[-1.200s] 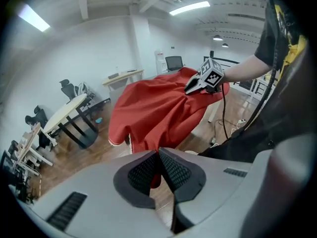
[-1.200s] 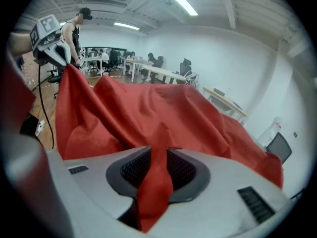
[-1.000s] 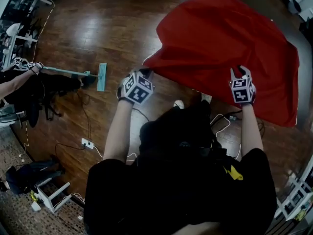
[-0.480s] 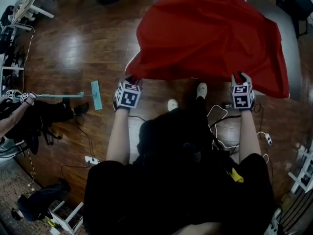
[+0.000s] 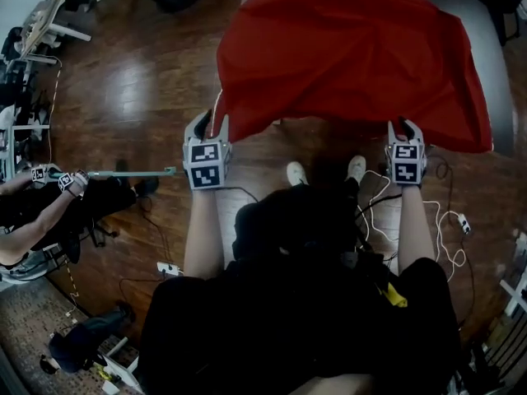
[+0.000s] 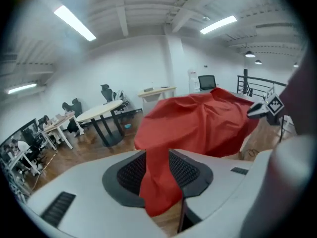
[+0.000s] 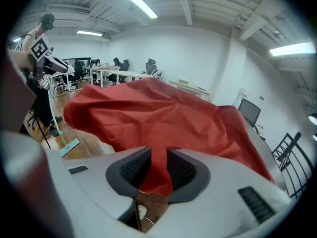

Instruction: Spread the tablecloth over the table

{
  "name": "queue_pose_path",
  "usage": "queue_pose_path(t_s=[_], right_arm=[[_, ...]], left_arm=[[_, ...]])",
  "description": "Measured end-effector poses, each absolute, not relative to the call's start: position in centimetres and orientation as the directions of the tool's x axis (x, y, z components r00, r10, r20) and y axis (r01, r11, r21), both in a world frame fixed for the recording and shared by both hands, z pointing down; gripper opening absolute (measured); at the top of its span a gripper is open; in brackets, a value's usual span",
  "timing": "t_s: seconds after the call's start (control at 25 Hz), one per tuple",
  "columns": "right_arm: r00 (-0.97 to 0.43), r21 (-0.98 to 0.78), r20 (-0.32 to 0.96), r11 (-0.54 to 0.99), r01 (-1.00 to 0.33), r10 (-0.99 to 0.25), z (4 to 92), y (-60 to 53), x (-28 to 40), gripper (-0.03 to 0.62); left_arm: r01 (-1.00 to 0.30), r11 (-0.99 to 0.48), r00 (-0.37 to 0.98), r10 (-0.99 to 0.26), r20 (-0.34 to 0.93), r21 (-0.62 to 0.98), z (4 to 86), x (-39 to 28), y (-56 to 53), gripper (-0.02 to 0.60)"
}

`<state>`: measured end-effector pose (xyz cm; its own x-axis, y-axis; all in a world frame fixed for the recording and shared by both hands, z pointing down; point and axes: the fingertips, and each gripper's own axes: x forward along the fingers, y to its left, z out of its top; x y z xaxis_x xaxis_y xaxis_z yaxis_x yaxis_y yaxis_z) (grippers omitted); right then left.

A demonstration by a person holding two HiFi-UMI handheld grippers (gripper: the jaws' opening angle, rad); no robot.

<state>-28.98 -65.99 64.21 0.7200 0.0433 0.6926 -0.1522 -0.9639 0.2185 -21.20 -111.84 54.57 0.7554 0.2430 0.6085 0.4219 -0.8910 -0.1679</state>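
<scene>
Wooden floor (image 5: pixel 132 72) lies open on your left, beside the table (image 5: pixel 496 68). The red tablecloth (image 5: pixel 346 56) covers most of the table top; a grey strip is bare along the right edge. Its near edge hangs off the table, raised between your two grippers.

Left gripper (image 5: pixel 210 125): the jaws have just been opening. They stand partly apart, pinching a bunched fold of the near-left corner.

Right gripper (image 5: pixel 403 127): the jaws are narrowly apart, clamped on the near-right corner.

Loose cables (image 5: pixel 449 225) lie on the floor by your right foot.
</scene>
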Motion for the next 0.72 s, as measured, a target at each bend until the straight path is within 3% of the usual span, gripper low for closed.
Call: queue_pose_path(t_s=[0.2,0.32,0.52,0.6,0.72], right_arm=[[0.773,0.193,0.634,-0.974,-0.115,0.034,61.9,-63.3,-30.1,0.106],[0.796,0.176,0.603,-0.983,-0.06,0.059,60.0,-59.1,-31.5,0.106],[0.839,0.105,0.529,-0.991,0.083,0.127,55.4,-51.2,-34.3,0.102],[0.862,0.092,0.48,-0.987,0.134,0.161,53.1,-47.8,-35.4,0.044],[0.89,0.092,0.39,-0.972,0.215,0.234,49.7,-42.3,-37.2,0.031]], left_arm=[[0.451,-0.892,0.785,0.389,0.482,-0.014,50.7,-19.9,-106.6,0.092],[0.532,-0.846,0.765,0.501,0.405,0.04,49.0,-19.8,-100.6,0.007],[0.65,-0.741,0.701,0.67,0.243,0.17,45.7,-19.9,-90.9,0.003],[0.668,-0.713,0.686,0.701,0.194,0.213,44.4,-20.0,-87.4,0.002],[0.723,-0.654,0.643,0.755,0.129,0.222,42.7,-19.8,-80.8,0.003]])
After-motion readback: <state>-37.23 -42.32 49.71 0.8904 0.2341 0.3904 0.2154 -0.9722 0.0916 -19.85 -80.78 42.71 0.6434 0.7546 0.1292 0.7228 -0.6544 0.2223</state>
